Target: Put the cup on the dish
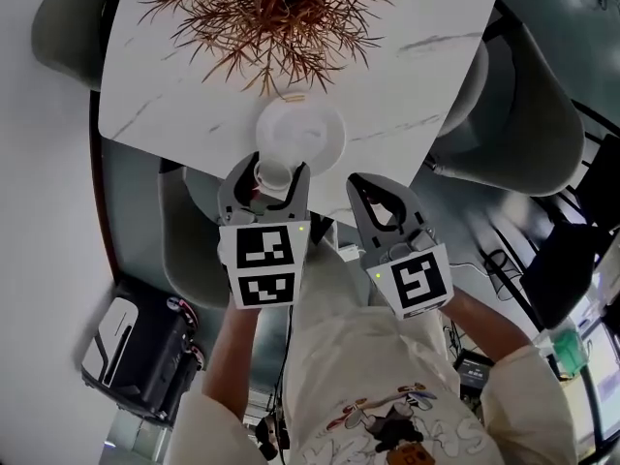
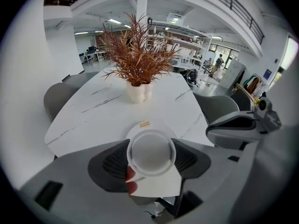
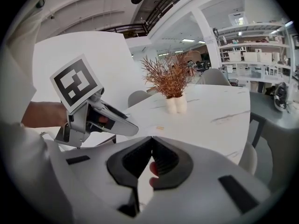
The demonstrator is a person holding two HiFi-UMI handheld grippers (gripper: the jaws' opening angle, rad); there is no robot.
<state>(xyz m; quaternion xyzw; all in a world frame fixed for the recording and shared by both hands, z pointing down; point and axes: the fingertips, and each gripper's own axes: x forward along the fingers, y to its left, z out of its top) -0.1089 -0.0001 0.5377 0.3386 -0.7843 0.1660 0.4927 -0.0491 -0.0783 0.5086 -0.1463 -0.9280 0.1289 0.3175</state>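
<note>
My left gripper (image 1: 274, 174) is shut on a white cup (image 1: 274, 173), held upright just off the near edge of the white marble table (image 1: 194, 85). In the left gripper view the cup (image 2: 151, 152) fills the space between the jaws, its round mouth facing the camera. The white dish (image 1: 308, 129) lies on the table right beyond the cup; its far rim (image 2: 145, 124) peeks out above the cup. My right gripper (image 1: 376, 200) hovers off the table edge to the right, and its jaws (image 3: 150, 137) are shut on nothing.
A white vase of dried reddish-brown branches (image 1: 276, 13) stands behind the dish. Grey chairs (image 1: 538, 114) ring the table, and one (image 1: 199, 235) sits under my left gripper. A black case (image 1: 140, 342) rests on the floor at lower left.
</note>
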